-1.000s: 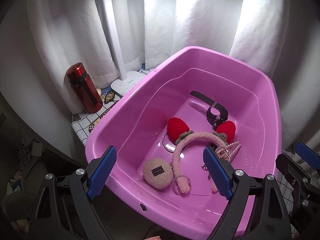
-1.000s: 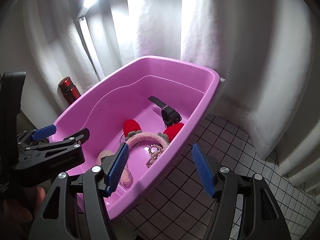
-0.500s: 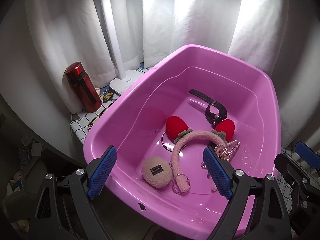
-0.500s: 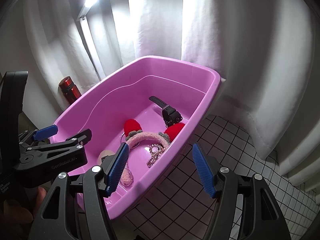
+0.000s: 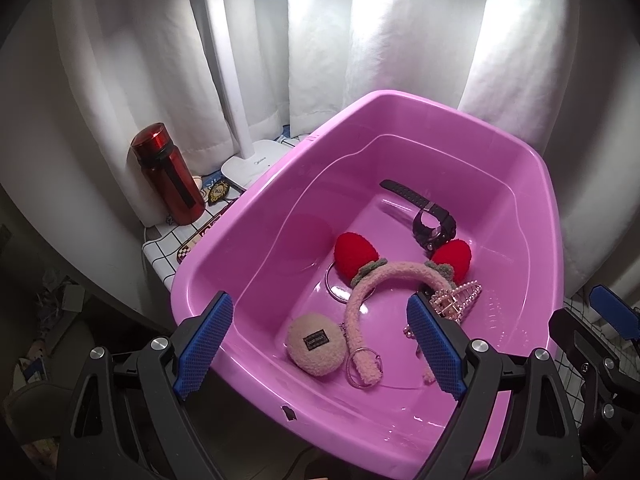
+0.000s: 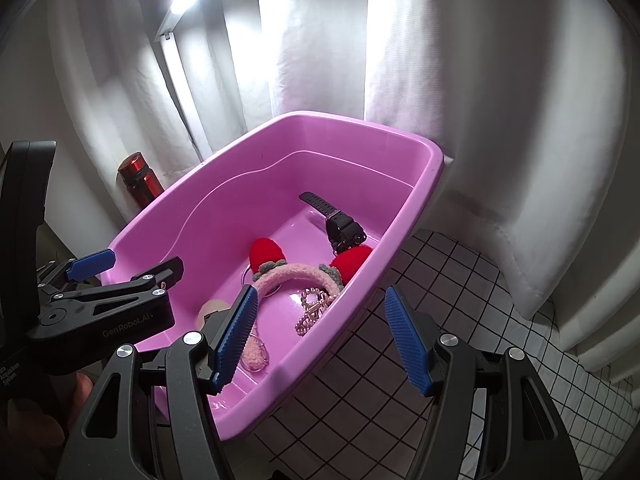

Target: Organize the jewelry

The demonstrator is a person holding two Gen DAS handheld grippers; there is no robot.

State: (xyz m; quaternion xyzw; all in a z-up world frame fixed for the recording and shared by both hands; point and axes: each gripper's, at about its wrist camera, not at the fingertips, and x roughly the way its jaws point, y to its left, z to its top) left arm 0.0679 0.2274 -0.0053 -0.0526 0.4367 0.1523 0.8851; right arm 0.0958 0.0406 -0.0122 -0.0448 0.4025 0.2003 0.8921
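Our left gripper [image 5: 320,352] hangs over the near rim of the pink tub [image 5: 248,216] at the bottom of its frame, jaws spread wide with nothing between them. Our right gripper [image 6: 320,338] sits low in its own view, jaws parted too and empty, straddling the tub's right wall with one blue pad over the tub and the other over the checked worktop [image 6: 420,360].

Just beyond the left jaws, lower centre, lies the fuzzy pink headband [image 5: 384,280] with its two red strawberry ears; a round beige pouch [image 5: 316,344] rests beside its near end, touching it or close to it. Right of that, a pearl hair claw [image 5: 456,300]. Further up the frame, a black watch [image 5: 430,220] lies on the tub floor. A thin ring peeks out under the headband (hard to say what it is).

So everything sits in the tub and nothing is gripped: we judge we're between picks, choosing a piece. Next we'd lower one pair of jaws onto a single item, likely the pouch or headband nearest us, and close without snagging its neighbour.

Far upper left, a red bottle [image 5: 168,176] stands by the lamp base [image 5: 252,164].
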